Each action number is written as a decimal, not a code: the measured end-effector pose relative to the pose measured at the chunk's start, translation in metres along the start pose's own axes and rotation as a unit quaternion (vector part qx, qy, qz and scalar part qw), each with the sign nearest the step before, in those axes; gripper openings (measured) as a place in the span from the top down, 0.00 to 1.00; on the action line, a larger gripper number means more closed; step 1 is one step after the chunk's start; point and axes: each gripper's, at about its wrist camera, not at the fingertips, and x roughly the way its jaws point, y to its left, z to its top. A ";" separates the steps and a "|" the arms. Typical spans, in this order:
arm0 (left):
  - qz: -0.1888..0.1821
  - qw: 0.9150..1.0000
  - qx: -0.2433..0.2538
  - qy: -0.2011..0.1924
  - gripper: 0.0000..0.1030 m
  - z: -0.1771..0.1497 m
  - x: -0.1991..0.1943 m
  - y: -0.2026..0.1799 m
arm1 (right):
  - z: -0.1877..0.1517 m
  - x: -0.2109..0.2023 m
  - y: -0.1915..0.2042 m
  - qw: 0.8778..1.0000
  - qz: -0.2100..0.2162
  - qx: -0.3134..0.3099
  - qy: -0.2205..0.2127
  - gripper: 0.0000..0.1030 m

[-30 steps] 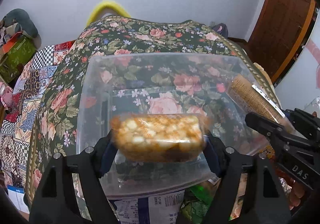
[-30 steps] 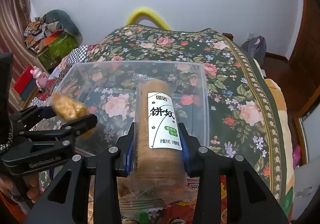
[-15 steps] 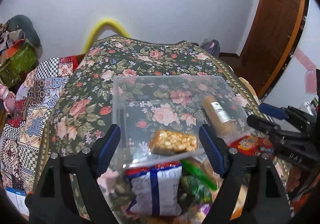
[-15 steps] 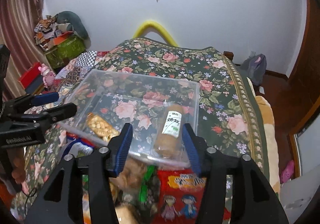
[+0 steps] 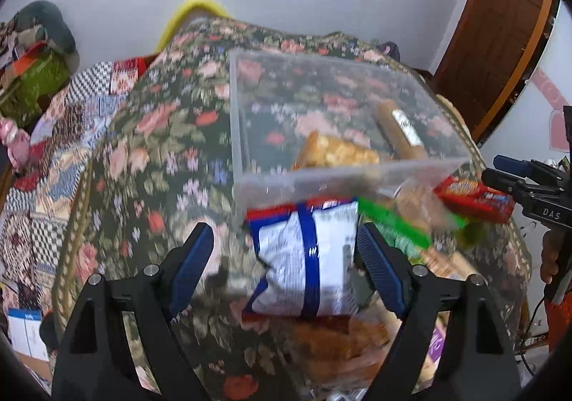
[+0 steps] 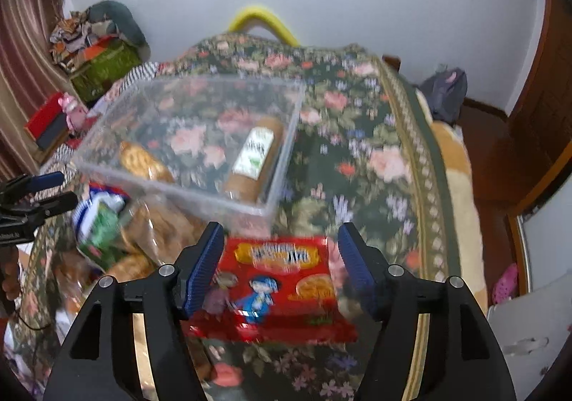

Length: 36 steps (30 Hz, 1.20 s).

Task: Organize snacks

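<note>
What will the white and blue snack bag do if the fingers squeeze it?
The white and blue bag looks puffy and crinkled, so it would probably squash and crackle rather than stay stiff. It seems light for its size. Its shiny film might slip between the left gripper's open fingers.

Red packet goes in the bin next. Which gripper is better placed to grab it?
Right. The right gripper is open with the red packet lying between its fingers. The left gripper is open over the white bag, with the packet off to its right.
</note>
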 end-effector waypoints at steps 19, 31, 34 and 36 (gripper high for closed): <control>0.000 0.999 0.012 0.035 0.23 -0.026 0.041 -0.015 | -0.031 0.031 -0.001 0.997 0.028 0.009 0.068 0.12; -0.010 1.000 0.016 0.016 0.45 -0.031 0.038 -0.016 | -0.036 0.043 -0.007 0.995 0.053 0.033 0.076 0.17; -0.005 1.000 0.018 0.009 0.45 -0.032 0.031 -0.016 | -0.038 0.036 -0.007 0.996 0.050 0.033 0.067 0.32; -0.002 1.000 0.020 0.005 0.45 -0.032 0.027 -0.016 | -0.038 0.031 -0.006 0.996 0.053 0.032 0.066 0.38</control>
